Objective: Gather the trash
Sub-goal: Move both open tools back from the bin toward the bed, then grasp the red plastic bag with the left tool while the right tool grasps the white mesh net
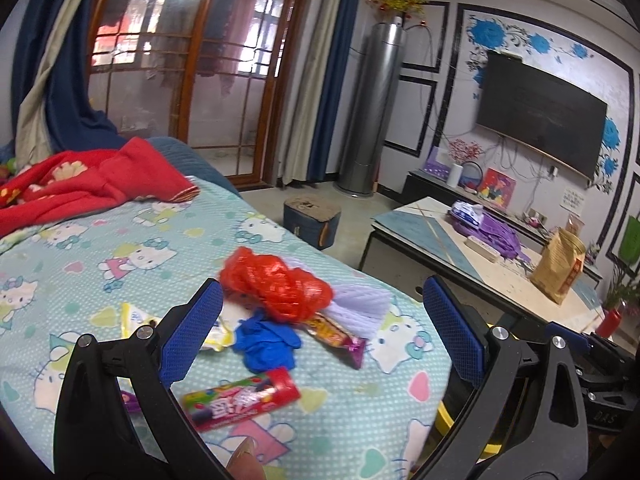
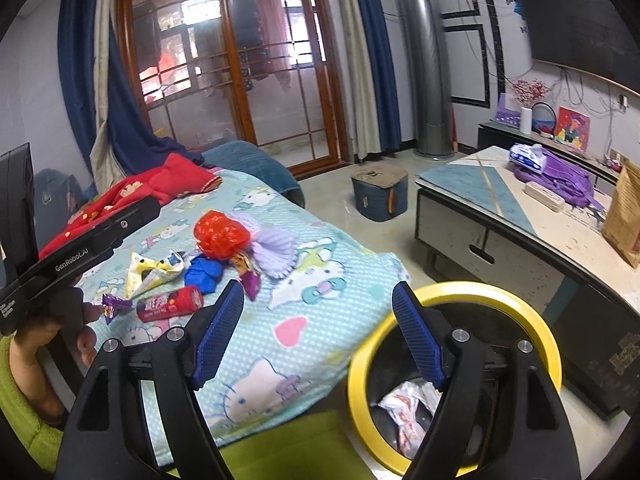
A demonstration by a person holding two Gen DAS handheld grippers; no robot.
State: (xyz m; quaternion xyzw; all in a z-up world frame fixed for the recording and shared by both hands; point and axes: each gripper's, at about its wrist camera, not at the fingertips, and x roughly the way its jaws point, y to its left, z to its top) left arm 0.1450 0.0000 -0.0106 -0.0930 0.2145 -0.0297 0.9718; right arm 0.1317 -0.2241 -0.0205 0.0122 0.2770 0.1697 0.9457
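Trash lies on a bed with a cartoon-cat sheet (image 1: pixel 80 280): a crumpled red plastic bag (image 1: pixel 276 284), a blue glove (image 1: pixel 264 344), a red candy tube (image 1: pixel 244 400), a snack wrapper (image 1: pixel 336 336), a lilac pleated paper (image 1: pixel 360 304) and a yellow-white wrapper (image 1: pixel 216 334). My left gripper (image 1: pixel 322 320) hangs open just short of the pile, holding nothing. My right gripper (image 2: pixel 318 320) is open and empty over the bed's near corner. Its right finger (image 2: pixel 416 336) overlaps a yellow-rimmed black bin (image 2: pixel 532 320) with a white wrapper (image 2: pixel 404 408) inside. The red bag (image 2: pixel 220 234) and candy tube (image 2: pixel 170 304) lie further left.
A hand holds the left gripper's housing (image 2: pixel 76 260) at the left edge. A red blanket (image 1: pixel 80 184) lies at the bed's far end. A low table (image 2: pixel 500 216) with a purple backpack (image 2: pixel 560 180) and a brown paper bag (image 1: pixel 558 264) stands right. A blue stool (image 2: pixel 378 192) sits on the floor.
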